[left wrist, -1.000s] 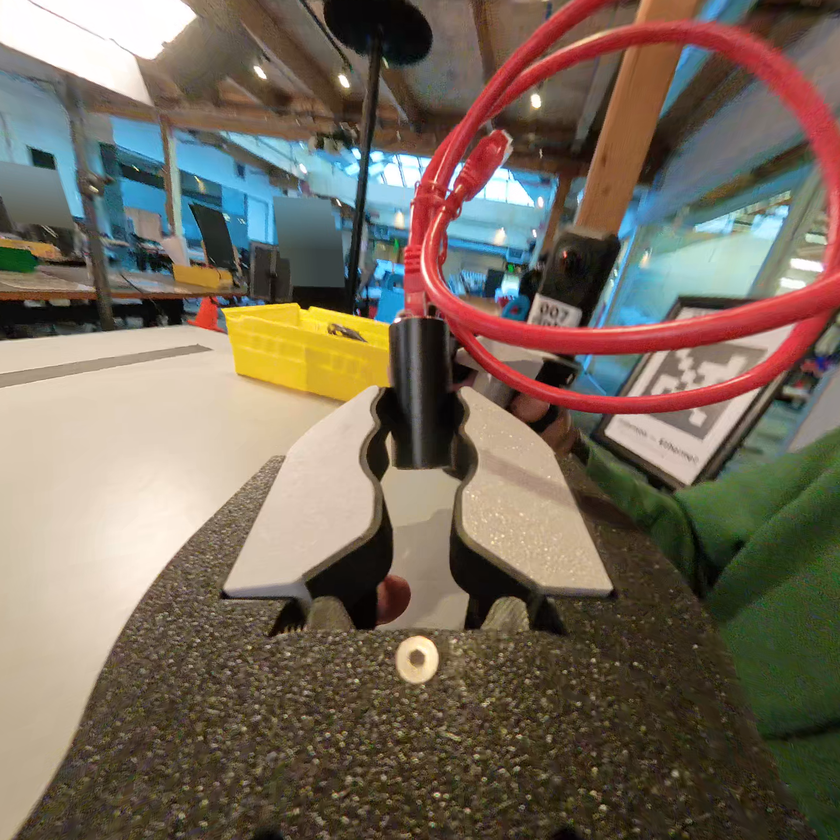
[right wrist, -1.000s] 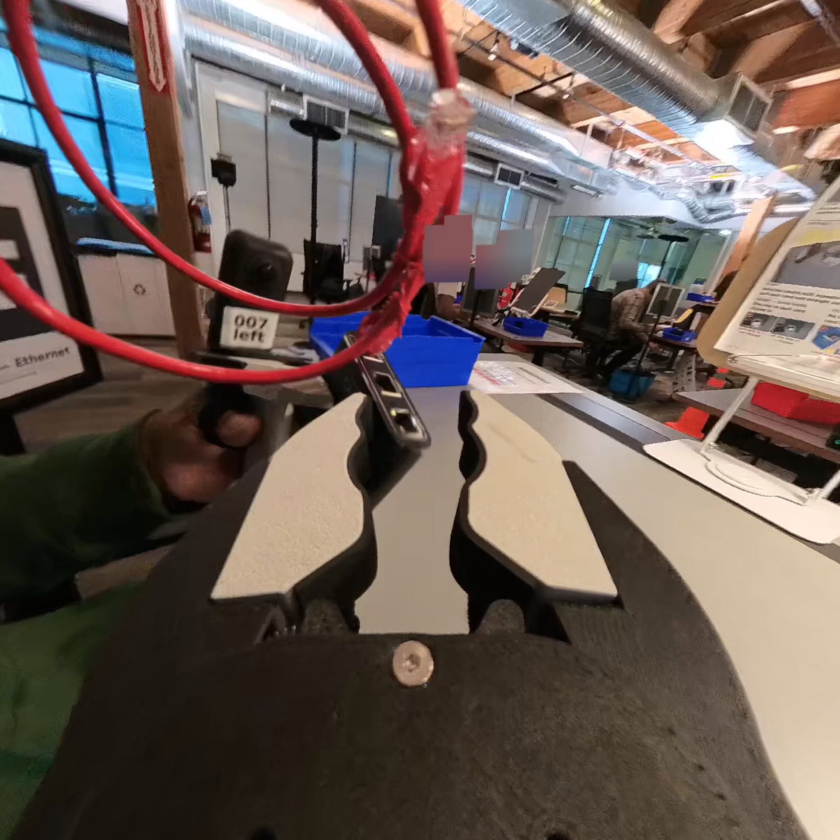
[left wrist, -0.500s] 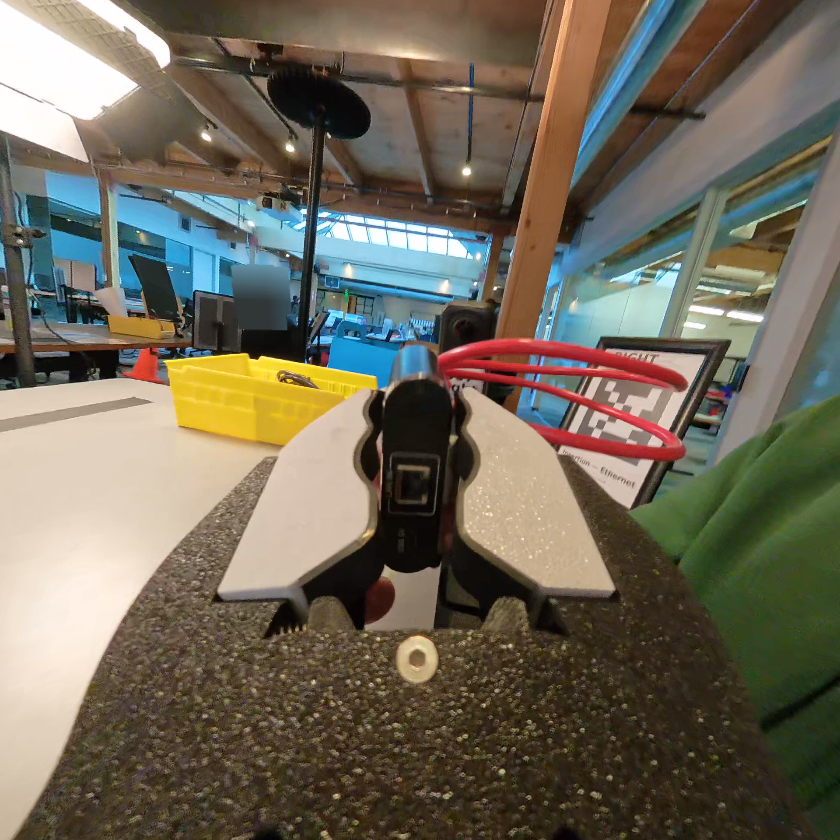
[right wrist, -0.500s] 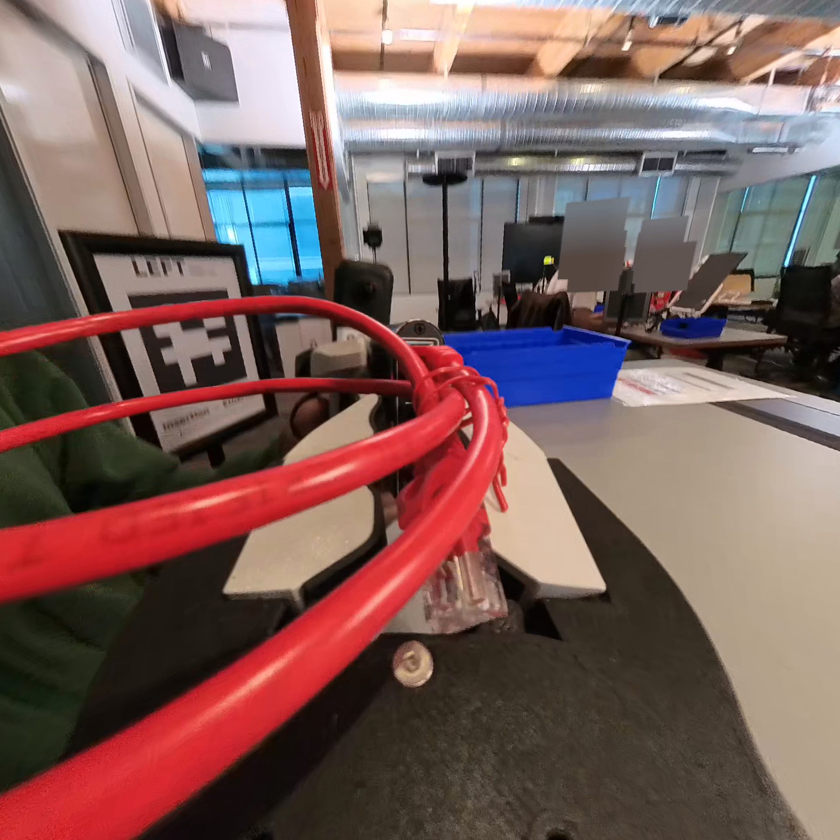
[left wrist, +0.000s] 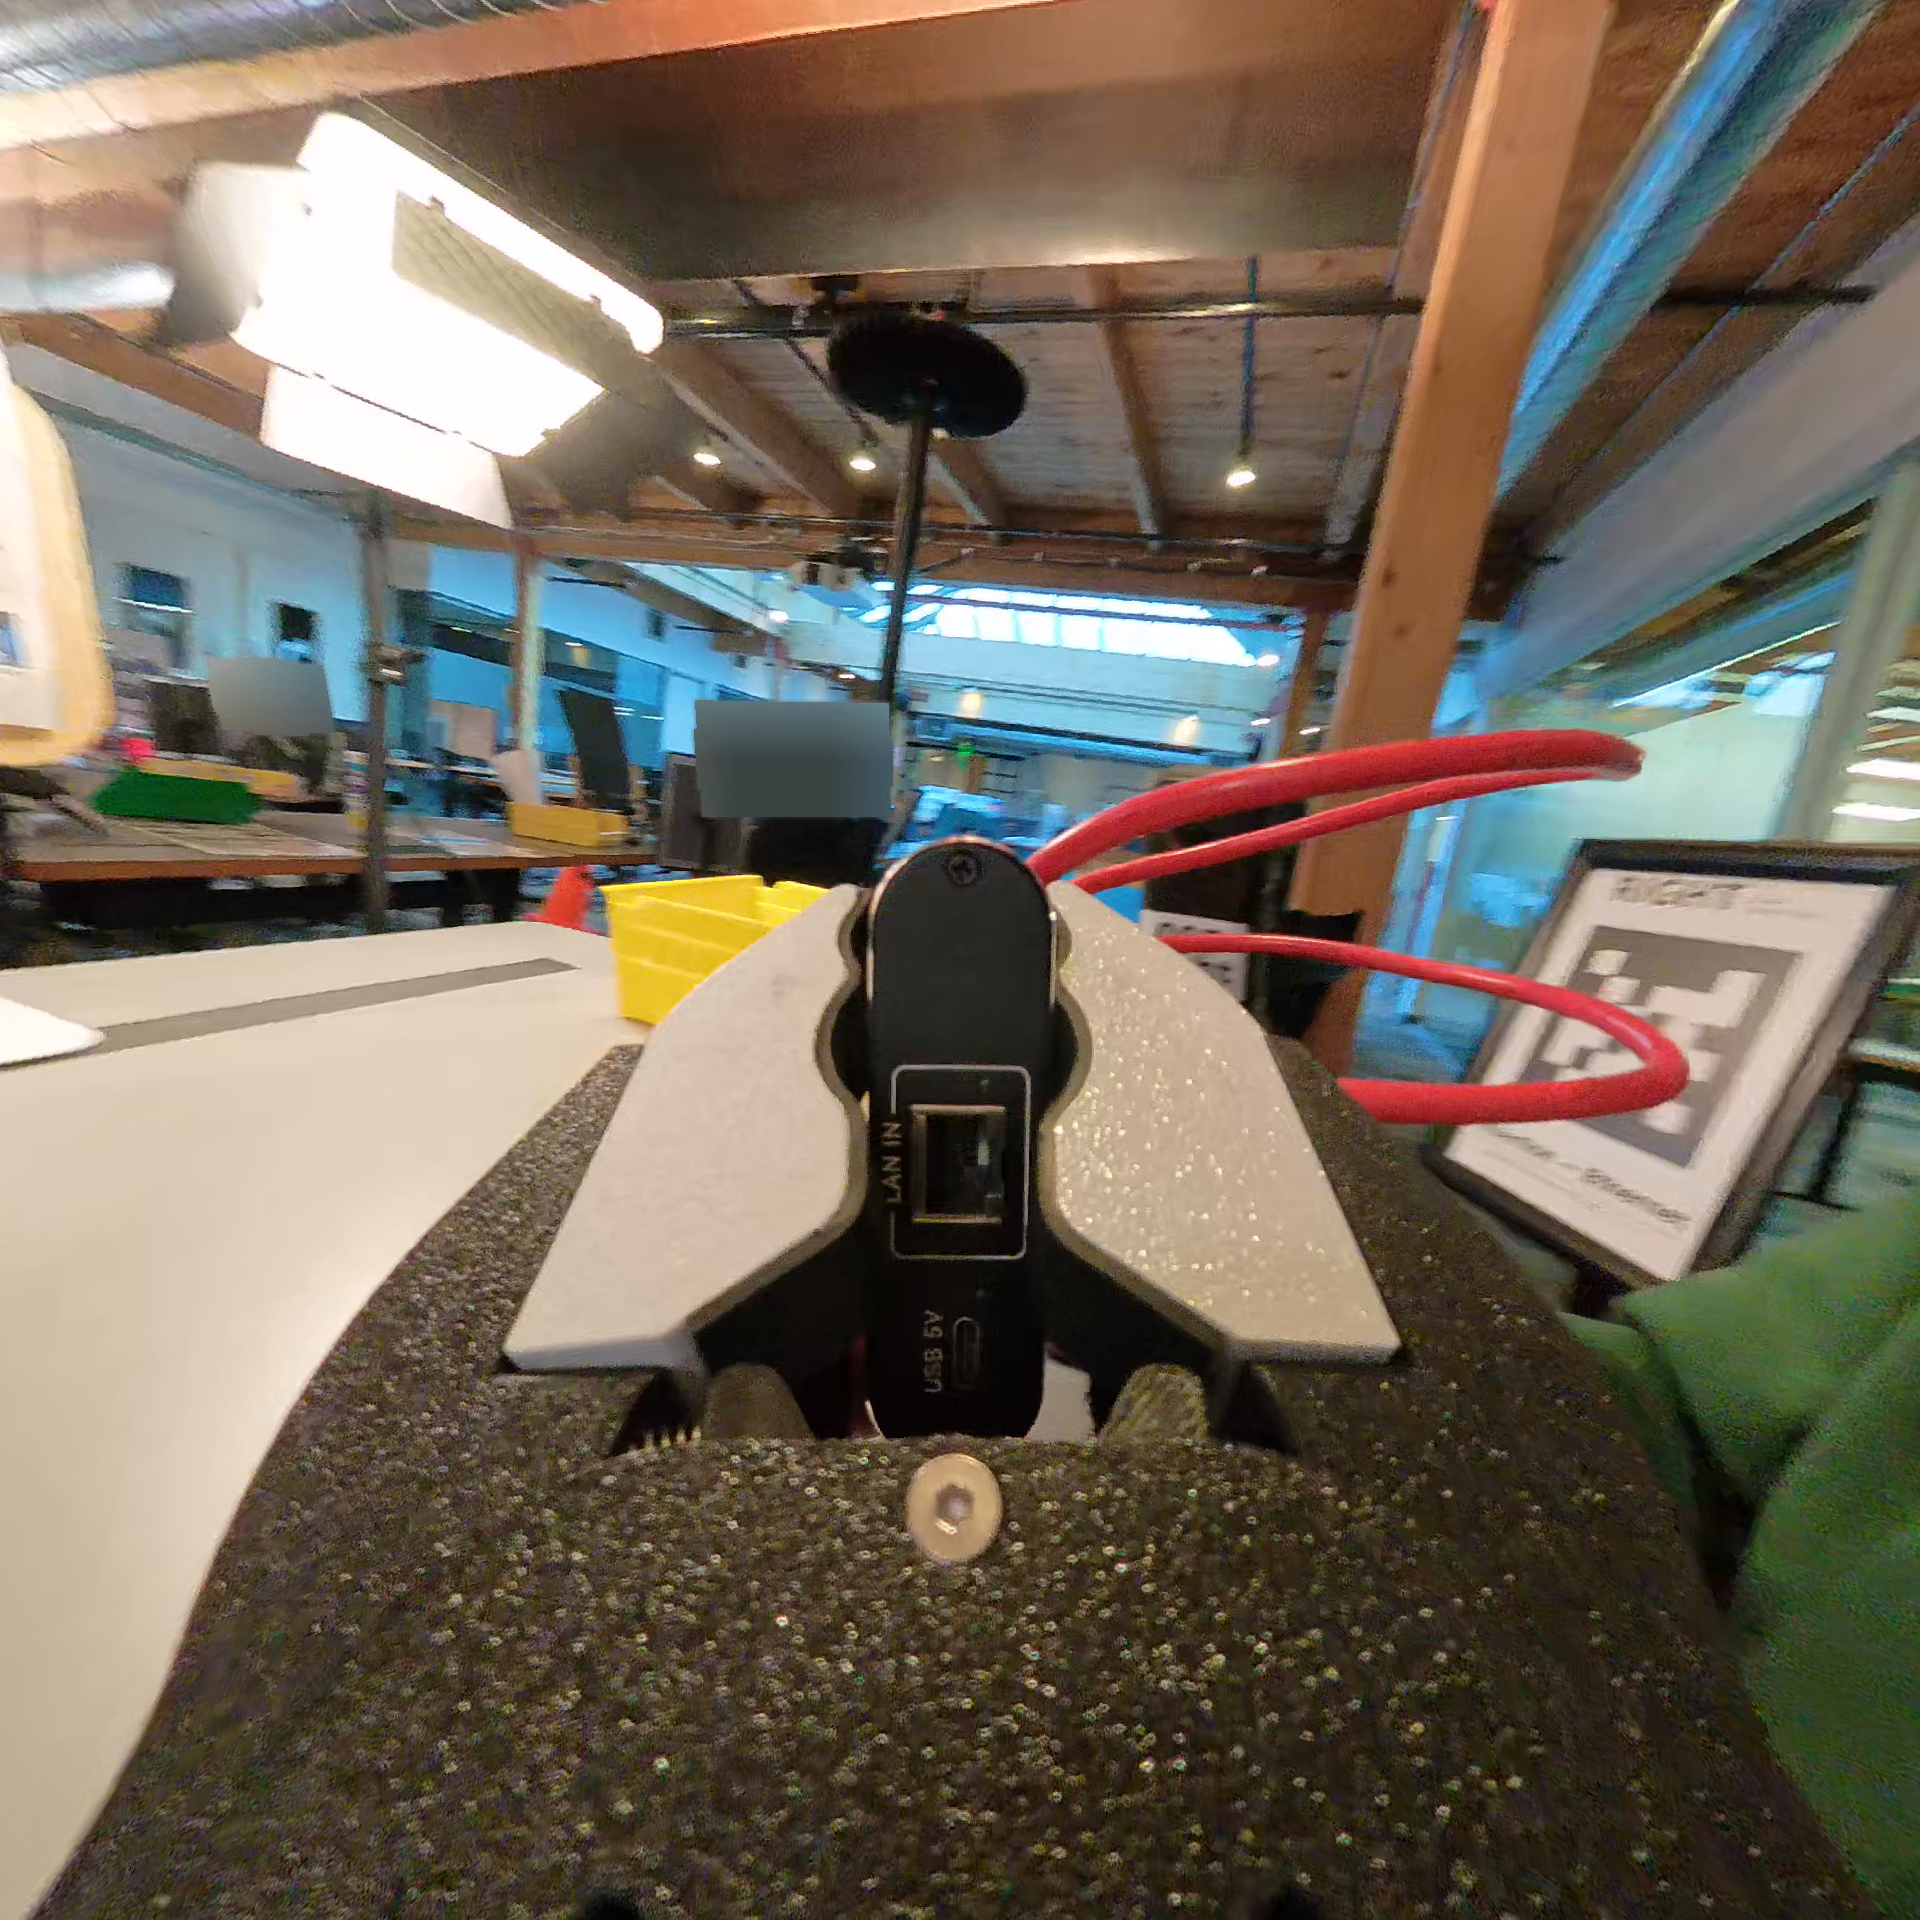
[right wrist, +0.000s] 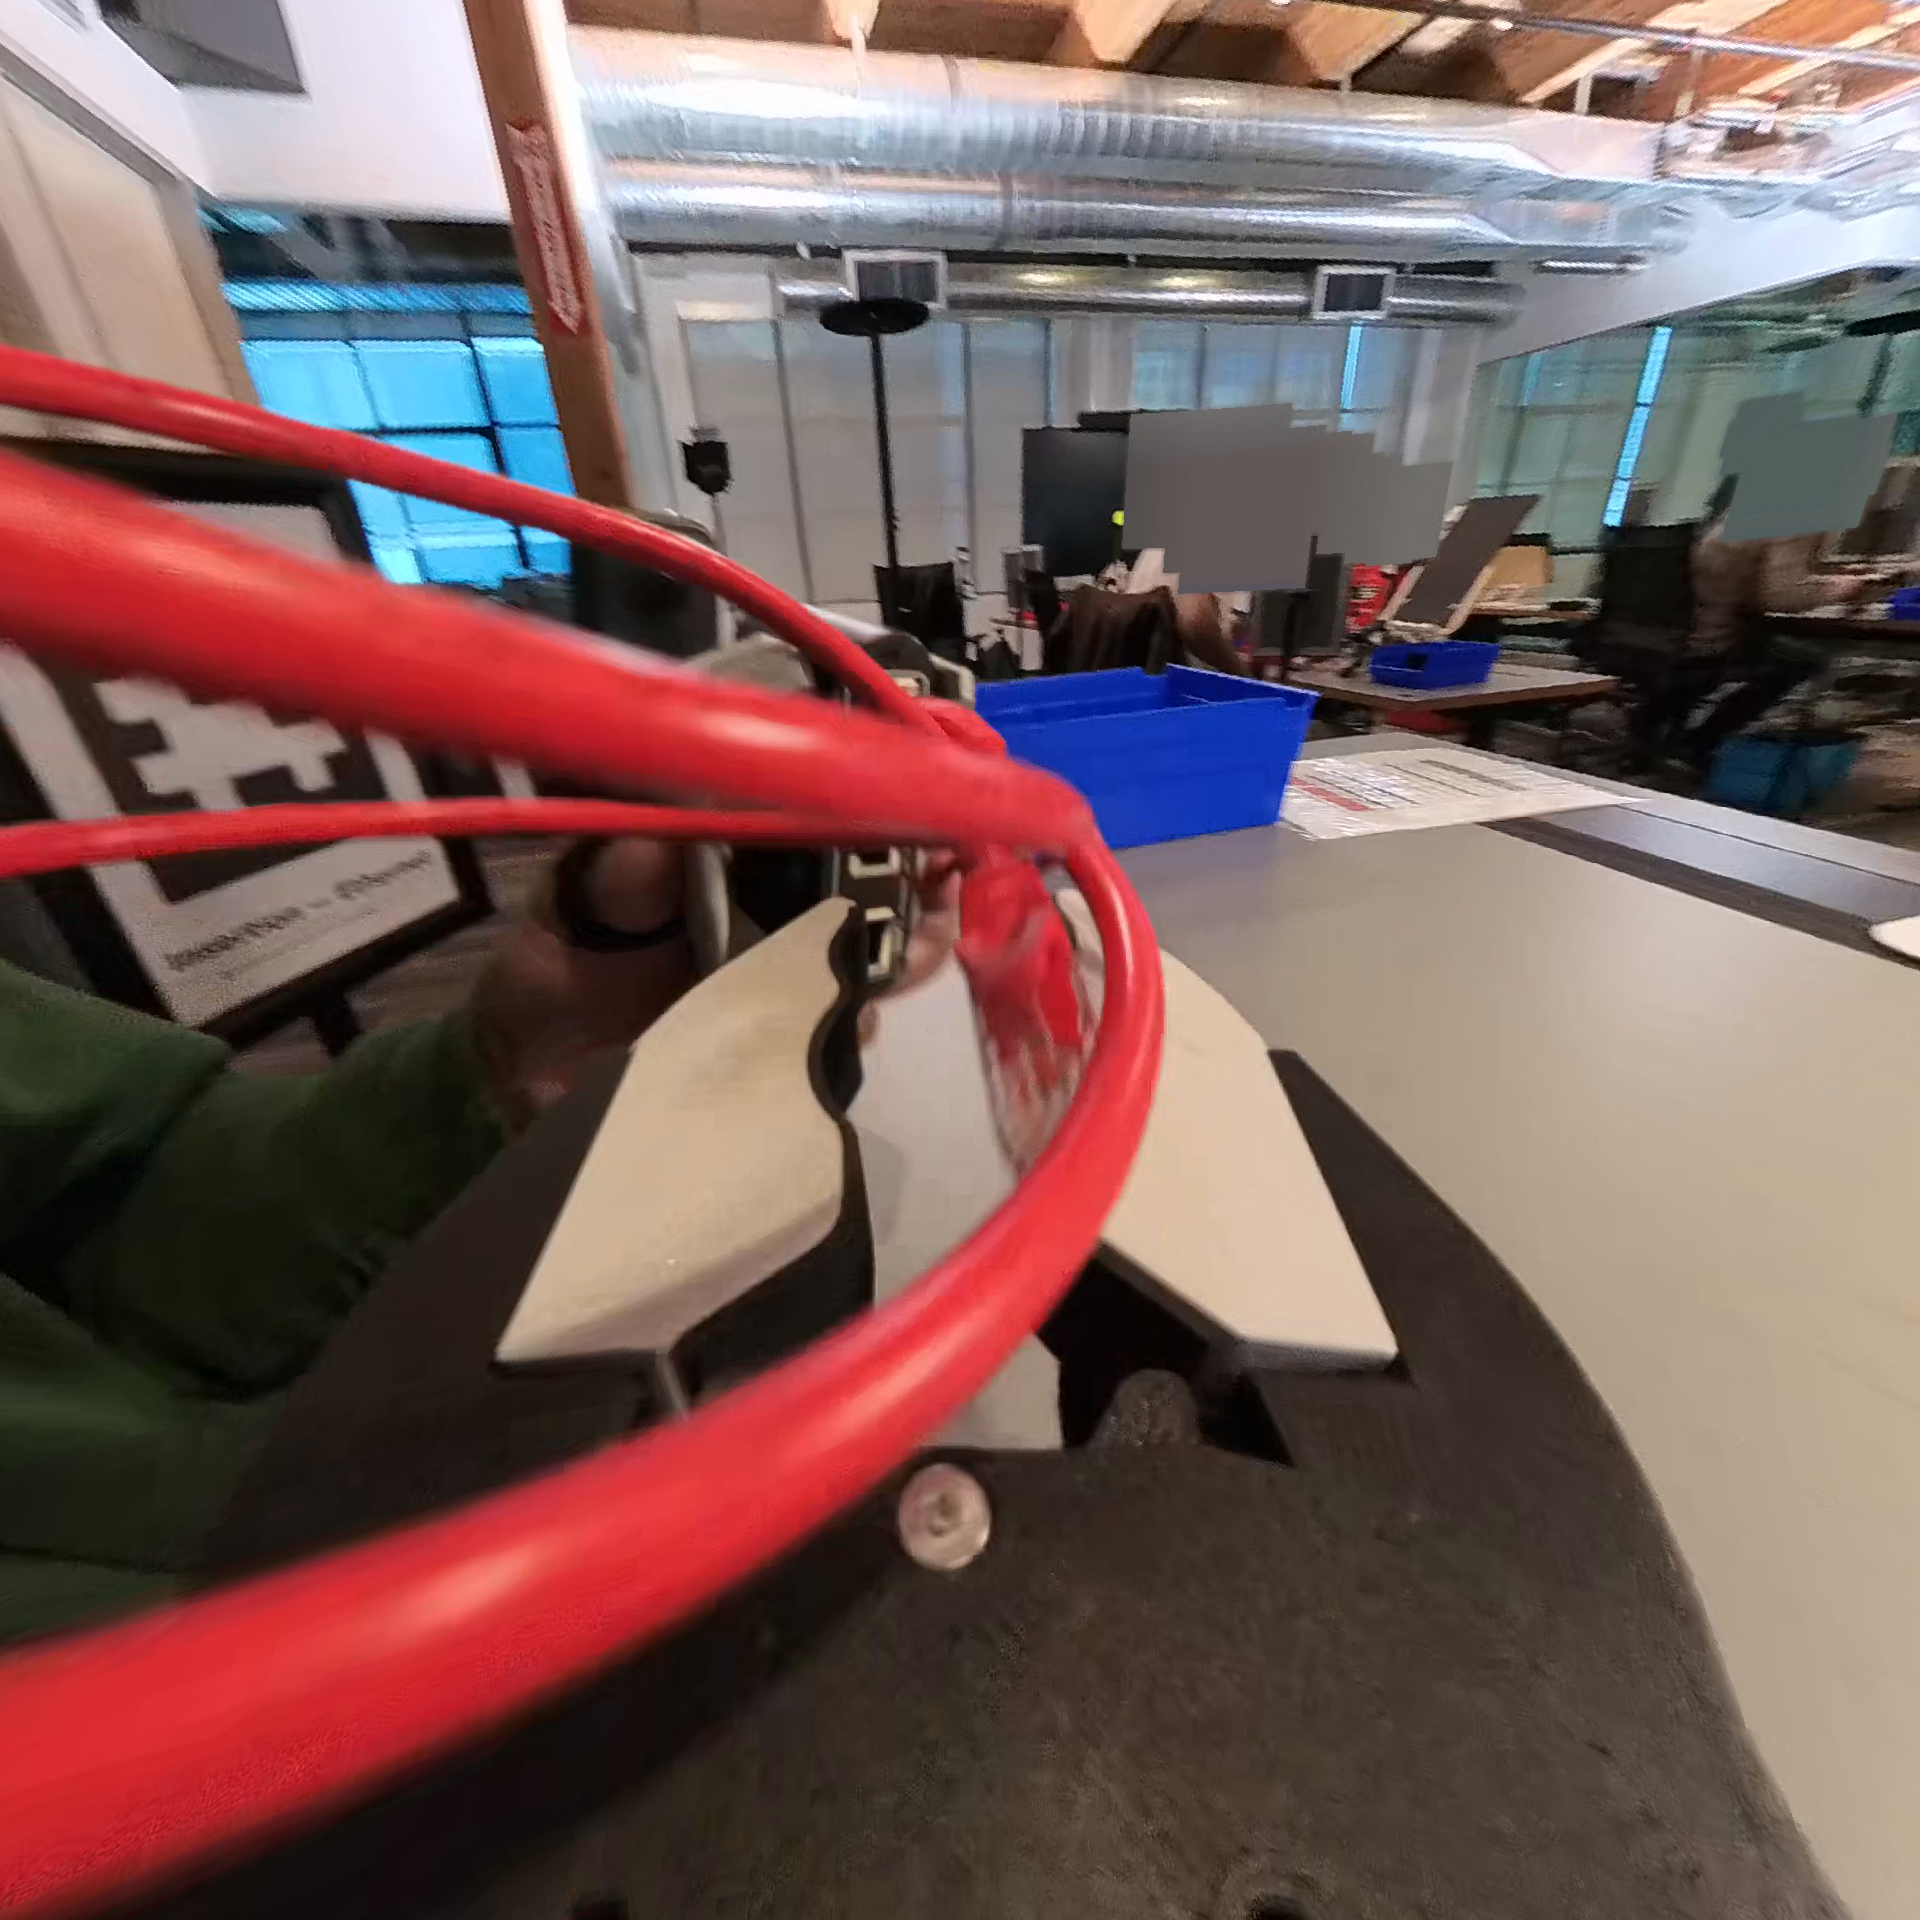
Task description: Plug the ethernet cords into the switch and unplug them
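Observation:
My left gripper [left wrist: 956, 914] is shut on the black switch [left wrist: 956, 1143], held on end with its port face toward the camera. The red ethernet cord [left wrist: 1507, 1101] loops out behind the switch to the right. In the right wrist view the coiled red cord [right wrist: 623, 717] lies across my right gripper [right wrist: 977, 925], whose jaws stand apart. A blurred red plug [right wrist: 1023, 966] hangs between the fingers, not clamped. The switch [right wrist: 873, 883] shows just past the left fingertip, with a hand [right wrist: 582, 966] behind it.
A grey table [right wrist: 1558, 1039] lies under both grippers. A yellow bin [left wrist: 696, 935] and a blue bin [right wrist: 1143, 748] stand at its far edges, with a paper sheet [right wrist: 1434, 790] beside the blue one. A framed marker sign [left wrist: 1683, 1060], a wooden post [left wrist: 1434, 520] and a green sleeve [left wrist: 1818, 1455] are close by. Spacing between my two grippers at the tips: around 4 cm.
My left gripper has turned the switch so its port face now points at the camera. The red coil has swung down from overhead and now lies across my right gripper.

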Motion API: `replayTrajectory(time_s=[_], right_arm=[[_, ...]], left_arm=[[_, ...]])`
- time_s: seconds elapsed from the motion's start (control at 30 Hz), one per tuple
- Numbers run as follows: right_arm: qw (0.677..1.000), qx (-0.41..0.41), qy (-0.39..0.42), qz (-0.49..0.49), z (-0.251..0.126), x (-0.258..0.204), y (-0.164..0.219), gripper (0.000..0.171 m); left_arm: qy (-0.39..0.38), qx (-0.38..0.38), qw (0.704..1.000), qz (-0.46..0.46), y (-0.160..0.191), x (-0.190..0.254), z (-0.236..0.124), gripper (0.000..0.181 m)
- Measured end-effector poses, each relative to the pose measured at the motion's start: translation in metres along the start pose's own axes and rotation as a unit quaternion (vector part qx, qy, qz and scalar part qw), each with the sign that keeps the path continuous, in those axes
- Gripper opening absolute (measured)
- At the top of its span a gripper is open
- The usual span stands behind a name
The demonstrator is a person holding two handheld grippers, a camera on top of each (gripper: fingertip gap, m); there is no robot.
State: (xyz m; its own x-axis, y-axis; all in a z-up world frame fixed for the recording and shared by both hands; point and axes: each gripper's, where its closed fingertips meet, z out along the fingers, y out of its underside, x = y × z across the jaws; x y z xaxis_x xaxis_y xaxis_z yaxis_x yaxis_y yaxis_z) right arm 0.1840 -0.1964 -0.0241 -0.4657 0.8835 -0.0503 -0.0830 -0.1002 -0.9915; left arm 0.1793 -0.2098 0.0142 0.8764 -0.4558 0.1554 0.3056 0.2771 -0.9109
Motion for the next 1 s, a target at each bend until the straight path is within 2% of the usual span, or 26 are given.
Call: replayTrajectory(time_s=[0.1, 0.23, 0.4, 0.53, 0.6, 0.73, 0.87, 1.0], right_arm=[[0.996, -0.048, 0.069, -0.031, -0.011, 0.028, 0.008, 0.031], [0.979, -0.103, 0.157, -0.075, -0.039, 0.064, 0.011, 0.029], [0.949, -0.134, 0.251, -0.138, -0.076, 0.088, -0.01, 0.025], [0.92, -0.129, 0.312, -0.199, -0.098, 0.085, -0.042, 0.023], [0.927, -0.094, 0.288, -0.219, -0.091, 0.066, -0.058, 0.023], [0.952, -0.047, 0.177, -0.243, -0.06, 0.015, -0.066, 0.024], [0.962, -0.066, 0.077, -0.253, -0.036, -0.016, -0.042, 0.027], [0.957, -0.119, -0.012, -0.263, -0.026, -0.037, -0.008, 0.03]], left_arm=[[-0.072, -0.006, 0.995, 0.066, -0.01, -0.017, -0.01, 0.029], [-0.163, -0.035, 0.972, 0.165, -0.019, -0.038, -0.025, 0.029], [-0.196, -0.05, 0.948, 0.245, -0.029, -0.044, -0.033, 0.028], [-0.181, -0.056, 0.934, 0.302, -0.03, -0.037, -0.032, 0.029], [-0.142, -0.054, 0.938, 0.313, -0.026, -0.027, -0.028, 0.029], [-0.009, -0.079, 0.947, 0.31, 0.0, 0.007, -0.015, 0.029], [0.115, -0.1, 0.95, 0.271, 0.024, 0.04, -0.011, 0.029], [0.177, -0.082, 0.955, 0.225, 0.027, 0.057, -0.012, 0.029]])
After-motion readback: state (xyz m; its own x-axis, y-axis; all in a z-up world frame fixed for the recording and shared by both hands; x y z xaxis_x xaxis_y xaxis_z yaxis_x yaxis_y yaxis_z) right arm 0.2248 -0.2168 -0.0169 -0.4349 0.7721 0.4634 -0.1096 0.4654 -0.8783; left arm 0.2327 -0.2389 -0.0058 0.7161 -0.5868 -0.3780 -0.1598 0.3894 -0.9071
